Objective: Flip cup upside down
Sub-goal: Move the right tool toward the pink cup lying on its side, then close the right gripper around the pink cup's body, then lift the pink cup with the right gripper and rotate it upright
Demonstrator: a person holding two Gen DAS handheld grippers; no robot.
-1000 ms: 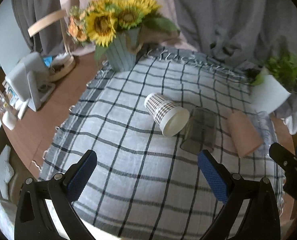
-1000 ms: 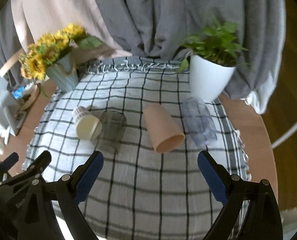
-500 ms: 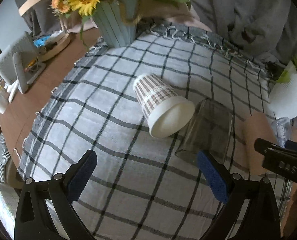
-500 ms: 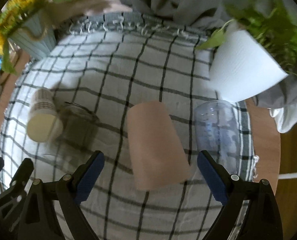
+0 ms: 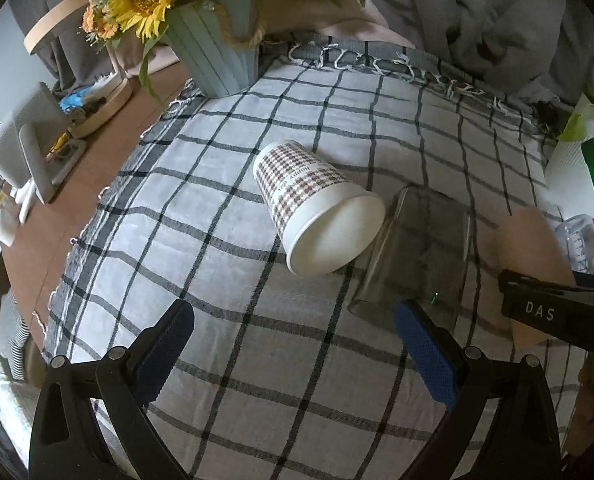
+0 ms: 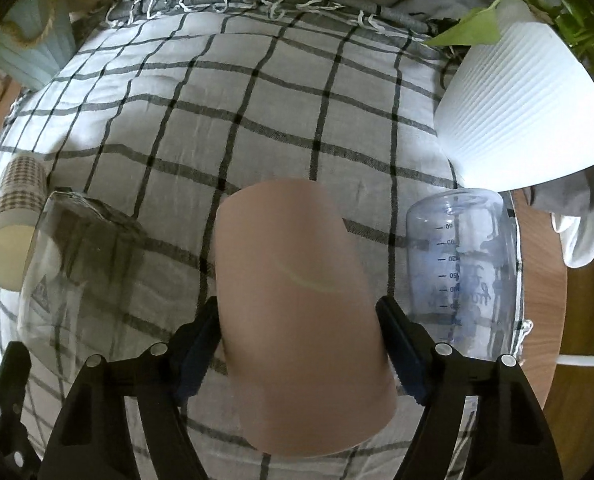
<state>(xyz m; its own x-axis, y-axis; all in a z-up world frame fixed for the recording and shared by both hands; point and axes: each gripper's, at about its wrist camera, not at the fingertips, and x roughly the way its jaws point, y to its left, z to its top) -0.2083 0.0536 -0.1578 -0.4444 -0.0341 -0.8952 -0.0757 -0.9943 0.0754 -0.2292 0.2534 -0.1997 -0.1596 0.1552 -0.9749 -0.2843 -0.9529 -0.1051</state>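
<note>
The right claw [image 6: 299, 332] straddles the pink cup [image 6: 297, 300], pads beside its walls, grip unclear. Cup lies sideways, unflipped. Left claw [image 5: 293, 344] hangs released.

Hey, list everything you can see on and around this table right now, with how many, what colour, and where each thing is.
Pink cup: one, dusty pink, on its side between the right gripper's fingers.
Patterned paper cup: one, white with brown checks, on its side, left end of the row.
Smoky glass: one, dark clear, on its side beside the paper cup.
Measuring bottle: one, clear with blue marks, on its side right of the pink cup.
Tablecloth: one, grey-white with dark checks, under all four.
Sunflower vase: one, pale blue, far left corner.
Plant pot: one, white ribbed, far right.
Left gripper: black with blue pads, open, holding nothing.
Right gripper: black with blue pads, either side of the pink cup.
</note>
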